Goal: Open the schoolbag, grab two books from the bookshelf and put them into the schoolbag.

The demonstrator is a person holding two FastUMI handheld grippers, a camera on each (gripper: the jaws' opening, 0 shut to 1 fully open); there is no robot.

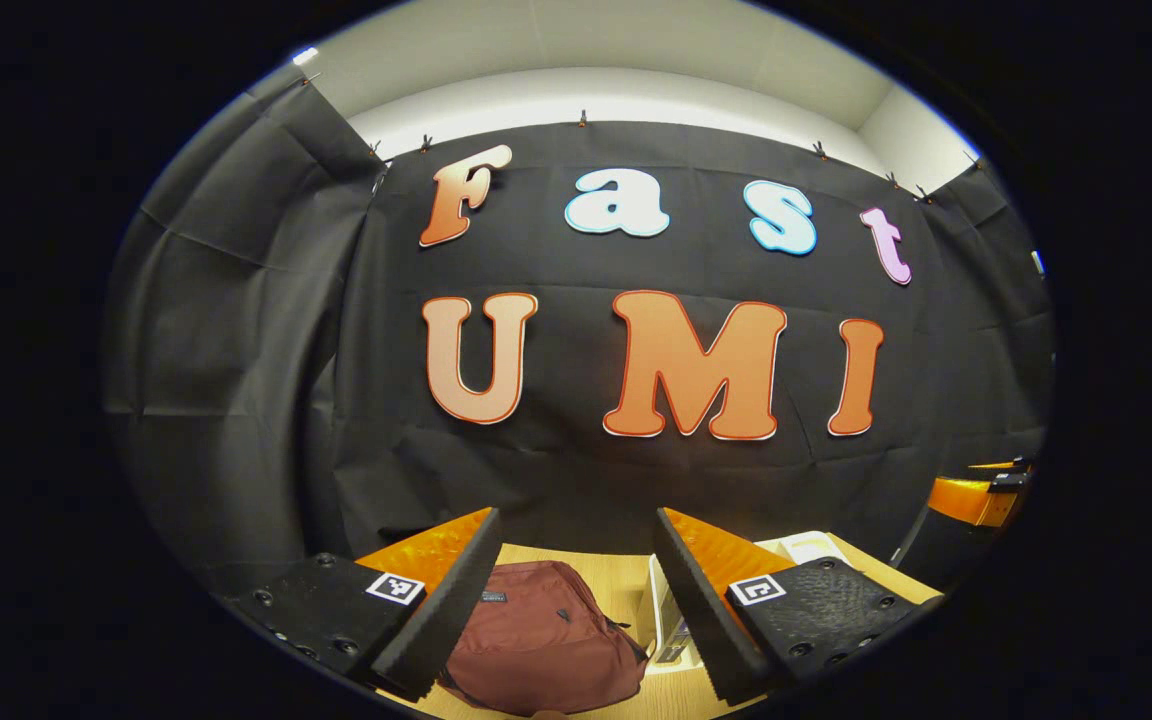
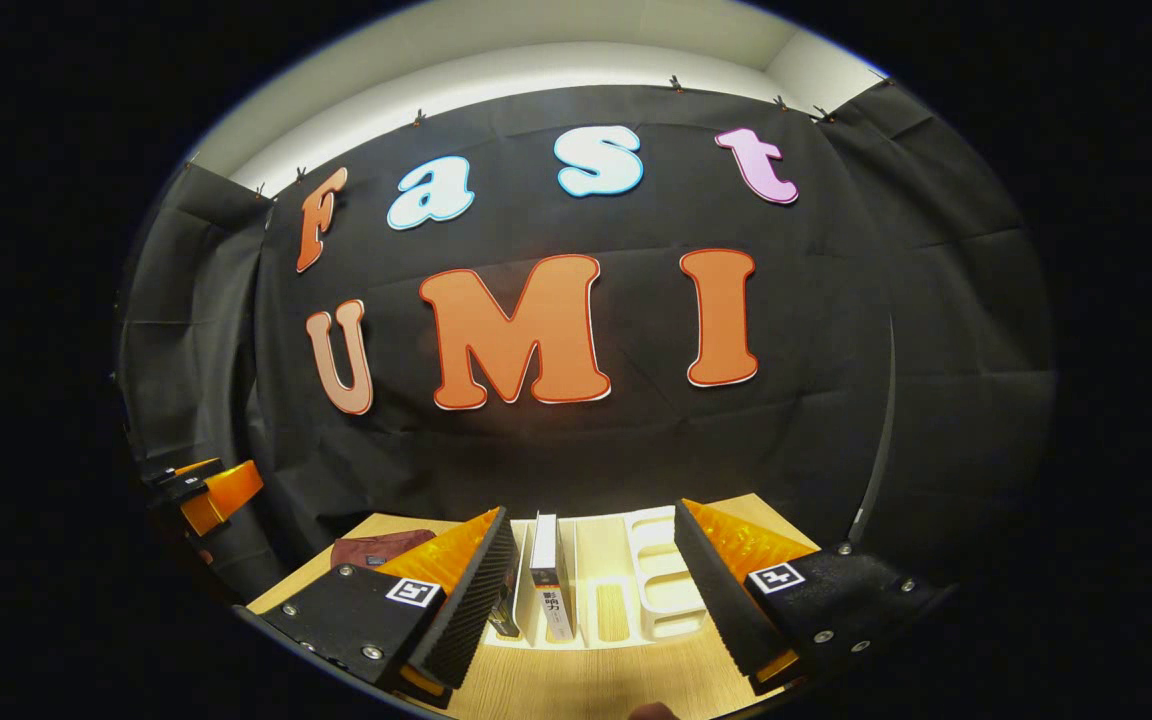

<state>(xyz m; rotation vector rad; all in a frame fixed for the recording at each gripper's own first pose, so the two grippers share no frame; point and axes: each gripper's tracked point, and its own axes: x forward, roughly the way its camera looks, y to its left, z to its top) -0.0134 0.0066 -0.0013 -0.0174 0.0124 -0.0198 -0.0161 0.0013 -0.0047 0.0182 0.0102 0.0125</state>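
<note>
A maroon schoolbag (image 1: pixel 541 640) lies on the wooden table, seen between my left gripper's fingers. The left gripper (image 1: pixel 576 600) hangs above it, open, with nothing held. In the right gripper view the white bookshelf (image 2: pixel 651 585) stands on the table with two upright books (image 2: pixel 548 585) in its left slots. The right gripper (image 2: pixel 591 610) is open in front of the shelf, empty. The schoolbag (image 2: pixel 381 548) also shows at the far left there. The bag's zipper state is hard to tell.
The white bookshelf (image 1: pixel 671 625) stands just right of the bag in the left gripper view. The other gripper's orange body (image 1: pixel 976 495) shows at the right edge, and likewise at the left edge (image 2: pixel 206 495) of the right gripper view. Black cloth walls enclose the table (image 2: pixel 576 680).
</note>
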